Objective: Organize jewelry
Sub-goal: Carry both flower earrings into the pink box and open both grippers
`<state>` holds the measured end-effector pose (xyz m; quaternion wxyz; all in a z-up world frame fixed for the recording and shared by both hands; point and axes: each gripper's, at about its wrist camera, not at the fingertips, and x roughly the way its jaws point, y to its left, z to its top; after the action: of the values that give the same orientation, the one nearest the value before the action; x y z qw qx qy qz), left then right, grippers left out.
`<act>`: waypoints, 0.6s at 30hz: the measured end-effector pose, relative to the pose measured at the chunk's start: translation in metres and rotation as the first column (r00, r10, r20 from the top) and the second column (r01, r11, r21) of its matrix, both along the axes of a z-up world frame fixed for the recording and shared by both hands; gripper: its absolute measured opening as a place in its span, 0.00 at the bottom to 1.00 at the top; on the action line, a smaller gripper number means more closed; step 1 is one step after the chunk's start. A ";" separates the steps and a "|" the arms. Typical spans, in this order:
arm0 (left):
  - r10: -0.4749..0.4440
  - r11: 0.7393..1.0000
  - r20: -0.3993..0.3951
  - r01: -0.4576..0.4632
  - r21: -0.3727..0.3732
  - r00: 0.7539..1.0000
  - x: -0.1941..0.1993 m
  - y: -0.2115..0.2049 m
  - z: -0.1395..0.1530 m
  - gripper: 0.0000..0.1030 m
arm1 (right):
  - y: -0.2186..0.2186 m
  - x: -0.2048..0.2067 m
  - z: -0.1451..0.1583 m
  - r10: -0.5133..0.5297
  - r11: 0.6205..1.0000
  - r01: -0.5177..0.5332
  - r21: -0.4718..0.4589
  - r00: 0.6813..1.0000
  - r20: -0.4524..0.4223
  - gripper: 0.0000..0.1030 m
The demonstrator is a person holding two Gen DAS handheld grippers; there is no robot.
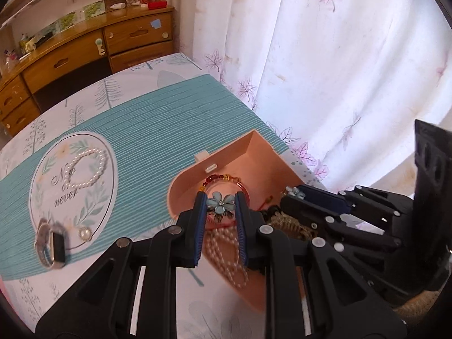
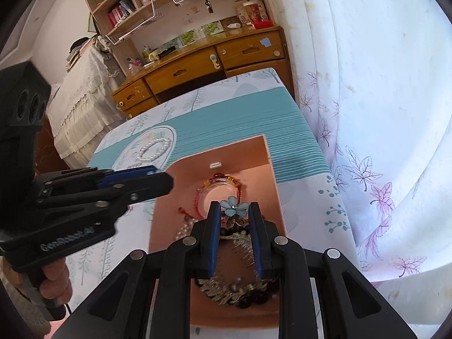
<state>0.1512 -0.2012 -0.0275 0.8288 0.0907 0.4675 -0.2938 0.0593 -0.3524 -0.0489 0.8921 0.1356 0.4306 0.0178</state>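
Right wrist view: "GenRobot.AI" marks the left tool point(image 2: 158, 176); both tools grip blue flowers point(image 2: 234, 205).

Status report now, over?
Left claw shut on blue flower. Right claw shut on second flower. Both above pink box. Nothing blocking.

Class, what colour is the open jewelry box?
Pink jewelry box, clearest in the right wrist view.

Your left hand-held gripper point(image 1: 219, 207) and right hand-held gripper point(image 2: 234, 213) both tilt downward, side by side, each clamping something small between its pads.
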 end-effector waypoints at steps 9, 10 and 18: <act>-0.028 0.999 -0.084 0.031 0.033 0.996 0.011 -0.017 -0.025 0.20 | -0.002 0.011 -0.012 -0.015 1.000 0.015 0.014 1.000 -0.022 0.35; -0.030 0.998 -0.090 0.034 0.048 0.996 0.011 -0.018 -0.027 0.24 | -0.002 0.009 -0.011 -0.019 1.000 0.019 0.013 1.000 -0.017 0.37; 0.036 0.999 -0.065 -0.036 0.003 0.997 0.009 0.003 -0.012 0.64 | -0.008 -0.005 -0.005 -0.037 0.999 0.037 0.032 0.999 0.002 0.37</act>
<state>0.1607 -0.1978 -0.0391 0.8183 0.0733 0.4959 -0.2812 0.0546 -0.3602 -0.0541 0.8906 0.1578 0.4265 0.0085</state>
